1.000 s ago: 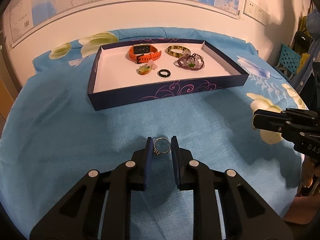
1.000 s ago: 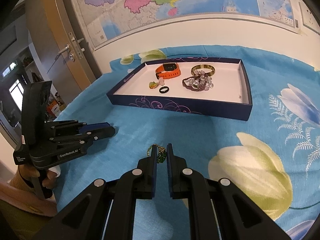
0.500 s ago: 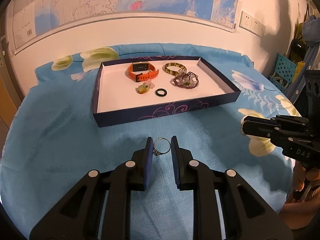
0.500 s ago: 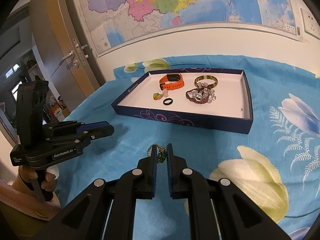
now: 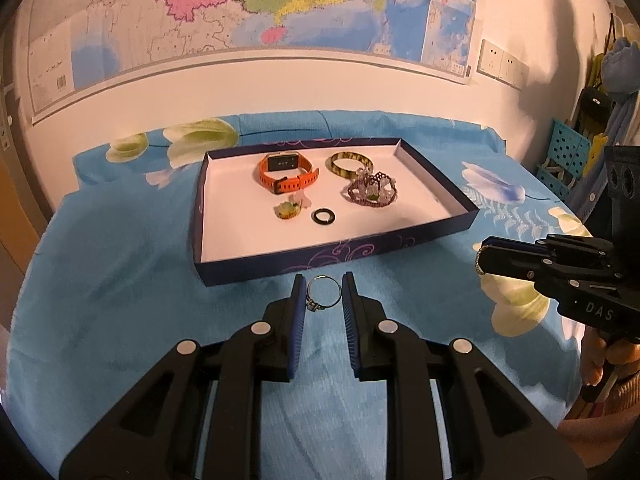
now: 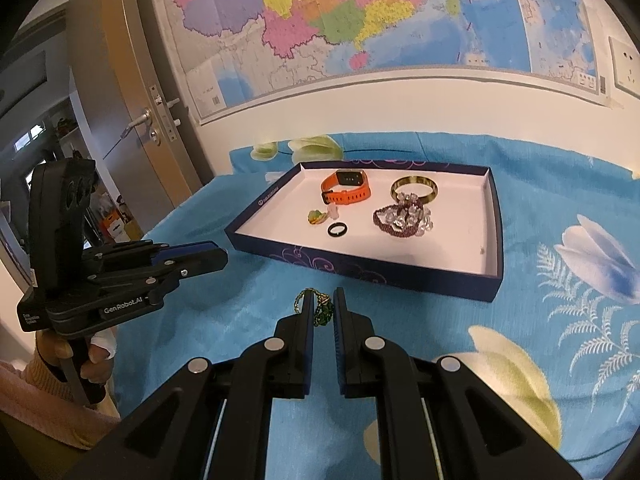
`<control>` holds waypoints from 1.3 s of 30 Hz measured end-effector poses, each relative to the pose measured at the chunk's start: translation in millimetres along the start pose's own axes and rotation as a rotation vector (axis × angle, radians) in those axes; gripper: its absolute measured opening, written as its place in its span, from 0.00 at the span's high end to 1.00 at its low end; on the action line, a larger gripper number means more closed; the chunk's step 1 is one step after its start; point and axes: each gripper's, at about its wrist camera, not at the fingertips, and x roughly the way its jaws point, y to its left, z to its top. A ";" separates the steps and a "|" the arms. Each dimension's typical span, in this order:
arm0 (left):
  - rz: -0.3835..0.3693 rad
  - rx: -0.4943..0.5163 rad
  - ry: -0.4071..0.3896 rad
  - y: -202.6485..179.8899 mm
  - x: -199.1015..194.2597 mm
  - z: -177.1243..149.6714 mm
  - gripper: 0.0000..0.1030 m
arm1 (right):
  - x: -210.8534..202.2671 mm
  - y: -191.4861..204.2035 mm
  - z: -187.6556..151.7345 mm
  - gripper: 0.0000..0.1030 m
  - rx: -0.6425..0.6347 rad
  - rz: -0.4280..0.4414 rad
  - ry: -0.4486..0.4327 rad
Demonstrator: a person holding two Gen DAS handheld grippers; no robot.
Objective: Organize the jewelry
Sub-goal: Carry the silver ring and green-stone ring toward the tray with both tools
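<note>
My left gripper (image 5: 323, 294) is shut on a thin silver ring (image 5: 323, 291) and holds it above the blue cloth, short of the near wall of the dark blue tray (image 5: 336, 256). My right gripper (image 6: 321, 307) is shut on a green beaded piece (image 6: 322, 309), also short of the tray (image 6: 360, 270). In the tray lie an orange watch (image 5: 286, 174), a gold bangle (image 5: 351, 163), a purple bead bracelet (image 5: 372, 192), a small green charm (image 5: 289, 209) and a black ring (image 5: 324, 216). The right gripper also shows in the left wrist view (image 5: 486, 260), and the left gripper shows in the right wrist view (image 6: 218, 256).
The table is covered by a blue flowered cloth (image 5: 120, 280). A wall with a large map (image 5: 280, 4) stands behind it. A wooden door (image 6: 132, 92) is at the left and a blue crate (image 5: 568, 156) at the far right.
Both grippers have risen and pulled back from the tray with their pieces still held. The tray now looks smaller and farther away in both views.
</note>
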 end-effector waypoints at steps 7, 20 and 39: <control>-0.001 0.006 -0.016 -2.2 0.5 8.3 0.82 | 0.6 -0.9 5.3 0.92 -0.005 0.001 -0.010; 0.006 -0.006 -0.030 0.8 5.4 17.3 0.82 | 3.7 -4.7 15.3 0.92 -0.012 0.002 -0.026; 0.015 -0.004 -0.051 4.1 11.7 32.2 0.82 | 9.1 -9.6 30.0 0.92 -0.021 -0.005 -0.038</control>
